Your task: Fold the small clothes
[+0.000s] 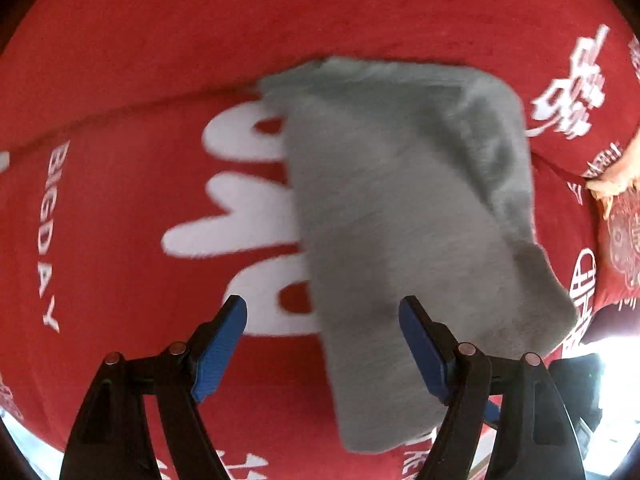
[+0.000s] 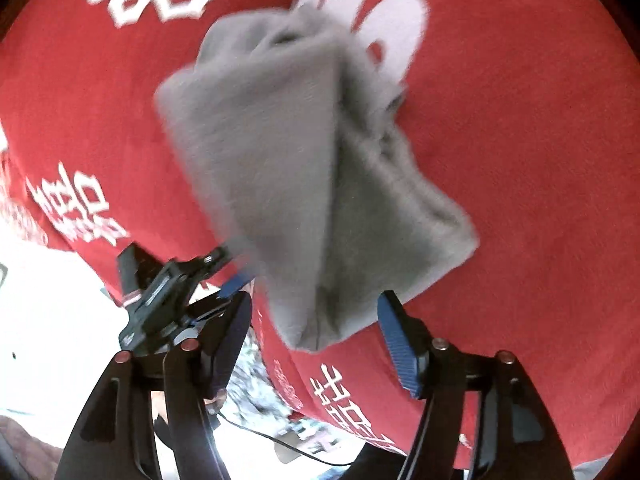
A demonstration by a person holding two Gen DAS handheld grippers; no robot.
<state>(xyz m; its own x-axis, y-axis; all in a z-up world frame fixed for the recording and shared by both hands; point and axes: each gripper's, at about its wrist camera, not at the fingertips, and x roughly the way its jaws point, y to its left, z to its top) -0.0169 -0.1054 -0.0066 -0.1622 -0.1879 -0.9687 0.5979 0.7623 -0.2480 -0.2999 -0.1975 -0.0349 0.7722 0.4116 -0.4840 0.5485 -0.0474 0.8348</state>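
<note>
A small grey fleecy garment (image 1: pixel 400 220) lies folded on the red cloth (image 1: pixel 160 40), long and narrow in the left wrist view. My left gripper (image 1: pixel 322 312) is open and empty, its blue pads either side of the garment's near left edge, just above it. In the right wrist view the same garment (image 2: pixel 288 184) shows a fold ridge down its middle and a bunched far end. My right gripper (image 2: pixel 316 316) is open, with the garment's near corner between its fingers and nothing gripped. The left gripper also shows in the right wrist view (image 2: pixel 180 280), at the garment's left edge.
The red cloth (image 2: pixel 520 160) bears large white letters and characters (image 1: pixel 248 208). A person's hand (image 1: pixel 618 176) rests on it at the right edge of the left wrist view. A bright floor and a dark cable (image 2: pixel 280 440) lie below the cloth's near edge.
</note>
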